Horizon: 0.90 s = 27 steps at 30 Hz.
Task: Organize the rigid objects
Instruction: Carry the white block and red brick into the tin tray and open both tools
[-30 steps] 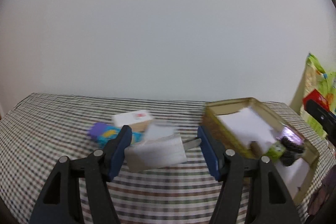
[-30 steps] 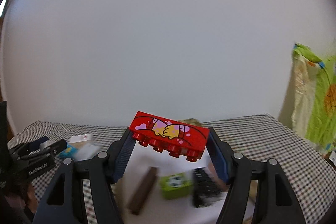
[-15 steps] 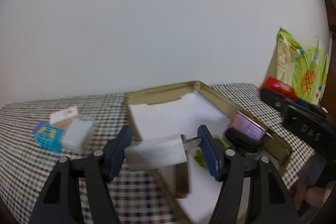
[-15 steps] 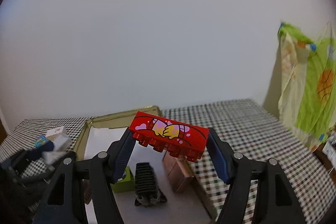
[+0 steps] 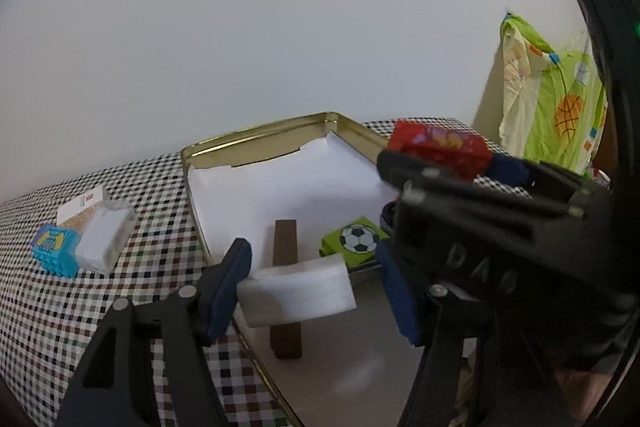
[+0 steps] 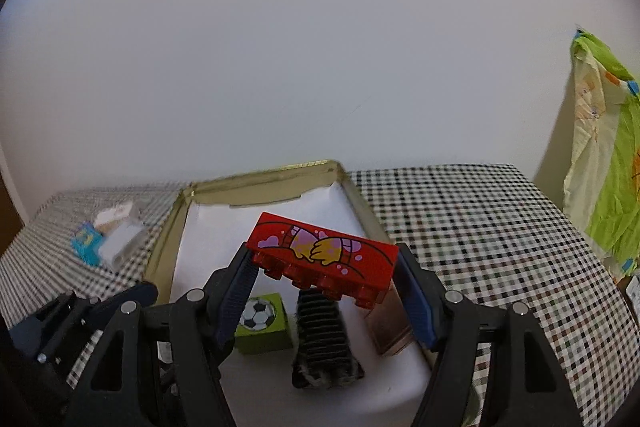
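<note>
Both grippers hang over the gold tin [image 6: 362,195], each carrying 1 piece to drop in: the right gripper [image 6: 324,267] clamps a red brick [image 6: 324,253], the left gripper [image 5: 312,287] a white block [image 5: 296,289], above the soccer-ball cube [image 6: 262,323] below.
</note>
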Each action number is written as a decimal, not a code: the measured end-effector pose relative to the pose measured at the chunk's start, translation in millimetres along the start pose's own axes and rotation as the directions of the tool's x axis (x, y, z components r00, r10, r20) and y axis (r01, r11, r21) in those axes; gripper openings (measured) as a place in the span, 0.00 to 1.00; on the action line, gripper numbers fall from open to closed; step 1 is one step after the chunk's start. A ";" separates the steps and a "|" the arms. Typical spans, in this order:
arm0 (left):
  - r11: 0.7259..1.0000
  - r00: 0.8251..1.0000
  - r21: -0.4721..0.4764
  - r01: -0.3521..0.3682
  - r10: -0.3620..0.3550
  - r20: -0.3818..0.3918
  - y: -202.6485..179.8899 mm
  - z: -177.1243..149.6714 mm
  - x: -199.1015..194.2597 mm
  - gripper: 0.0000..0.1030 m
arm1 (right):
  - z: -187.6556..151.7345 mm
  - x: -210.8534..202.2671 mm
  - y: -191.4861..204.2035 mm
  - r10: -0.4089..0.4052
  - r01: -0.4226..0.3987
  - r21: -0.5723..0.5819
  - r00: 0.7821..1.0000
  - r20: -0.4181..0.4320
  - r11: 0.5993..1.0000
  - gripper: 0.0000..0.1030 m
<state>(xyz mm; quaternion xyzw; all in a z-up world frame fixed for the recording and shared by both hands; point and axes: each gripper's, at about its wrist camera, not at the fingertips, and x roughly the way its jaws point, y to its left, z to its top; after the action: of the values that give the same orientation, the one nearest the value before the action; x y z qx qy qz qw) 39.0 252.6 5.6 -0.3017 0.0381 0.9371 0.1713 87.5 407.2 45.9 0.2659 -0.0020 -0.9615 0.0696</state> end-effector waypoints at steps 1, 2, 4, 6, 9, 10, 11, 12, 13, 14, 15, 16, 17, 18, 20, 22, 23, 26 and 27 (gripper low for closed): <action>1.000 1.000 -0.004 -0.004 0.004 -0.007 0.5 -0.2 0.8 0.63 | -1.0 1.7 1.9 -0.003 0.003 -0.007 1.000 -0.009 1.000 0.68; 1.000 1.000 -0.006 -0.007 0.007 -0.015 0.7 -0.2 1.7 0.63 | -2.2 3.5 4.3 -0.004 0.004 -0.014 1.000 -0.019 1.000 0.68; 1.000 1.000 -0.005 -0.013 0.013 -0.020 -0.3 -0.6 1.5 0.63 | -0.4 13.0 -5.2 -0.005 0.004 -0.019 1.000 -0.031 1.000 0.68; 1.000 1.000 0.005 -0.016 0.016 -0.018 -2.3 -1.6 0.8 0.63 | -0.3 12.4 -6.0 -0.009 0.008 -0.019 0.999 -0.031 1.000 0.68; 1.000 0.999 0.017 -0.026 0.026 -0.019 -3.8 -1.6 -0.4 0.63 | -0.5 17.3 -4.5 0.000 0.000 -0.006 0.999 -0.050 1.000 0.68; 0.999 0.999 0.019 -0.030 0.030 -0.020 -4.0 -1.5 -0.5 0.63 | 0.9 17.0 -7.0 0.004 -0.004 -0.001 0.998 -0.055 1.000 0.68; 0.999 0.999 0.021 -0.032 0.032 -0.020 -3.9 -1.2 -0.6 0.63 | 0.9 17.8 -7.8 0.009 -0.009 0.003 0.998 -0.059 1.000 0.68; 0.999 0.999 0.022 -0.034 0.035 -0.019 -4.2 -1.6 -0.7 0.63 | 0.7 18.7 -8.2 0.013 -0.013 0.006 0.998 -0.065 1.000 0.68; 0.999 0.999 0.024 -0.036 0.037 -0.019 -4.1 -1.5 -0.5 0.63 | 0.9 19.0 -8.3 0.014 -0.014 0.008 0.998 -0.067 1.000 0.68; 0.999 0.999 0.026 -0.040 0.041 -0.018 -4.5 -1.5 -0.9 0.63 | 0.9 19.5 -8.3 0.017 -0.017 0.010 0.997 -0.070 1.000 0.68; 0.999 0.999 0.030 -0.045 0.045 -0.016 -5.1 -1.8 -1.1 0.63 | 0.8 19.8 -8.3 0.020 -0.019 0.010 0.997 -0.071 1.000 0.68; 0.998 0.999 0.031 -0.046 0.046 -0.016 -4.9 -1.9 -0.6 0.63 | 0.6 19.8 -8.1 0.023 -0.022 0.011 0.997 -0.073 1.000 0.68; 0.998 0.999 0.032 -0.046 0.047 -0.016 -4.1 -1.8 -0.3 0.63 | 0.5 20.0 -8.2 0.026 -0.026 0.012 0.997 -0.073 1.000 0.68; 0.998 0.999 0.030 -0.047 0.048 -0.018 -3.5 -2.0 0.1 0.63 | -0.2 20.6 -8.5 0.031 -0.030 0.014 0.997 -0.074 0.999 0.68; 0.999 0.999 0.027 -0.044 0.045 -0.019 -1.9 -2.6 0.6 0.63 | -0.3 20.0 -10.4 0.050 -0.048 0.026 0.996 -0.070 0.998 0.68; 0.999 0.999 0.032 -0.042 0.042 -0.020 -2.8 -3.0 0.7 0.63 | -1.3 20.6 -12.2 0.065 -0.063 0.039 0.995 -0.070 0.997 0.71; 0.998 0.999 0.036 -0.043 0.043 -0.013 -3.7 -3.3 -0.3 0.66 | -1.5 20.7 -12.9 0.070 -0.067 0.043 0.995 -0.069 0.997 0.73; 0.997 0.998 0.062 -0.052 0.050 0.023 -9.2 -4.3 -7.5 0.90 | -1.1 16.7 -15.4 0.073 -0.070 0.055 0.996 -0.044 0.996 0.79; 0.996 0.997 0.067 -0.057 0.054 0.049 -9.9 -4.7 -11.9 0.95 | -0.5 14.5 -16.3 0.072 -0.070 0.057 0.997 -0.032 0.996 0.81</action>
<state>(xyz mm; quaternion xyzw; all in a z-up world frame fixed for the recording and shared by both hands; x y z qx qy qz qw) 54.1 257.5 8.9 -0.2724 0.0744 0.9465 0.1563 73.3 421.4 37.4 0.2837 -0.0371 -0.9534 0.0962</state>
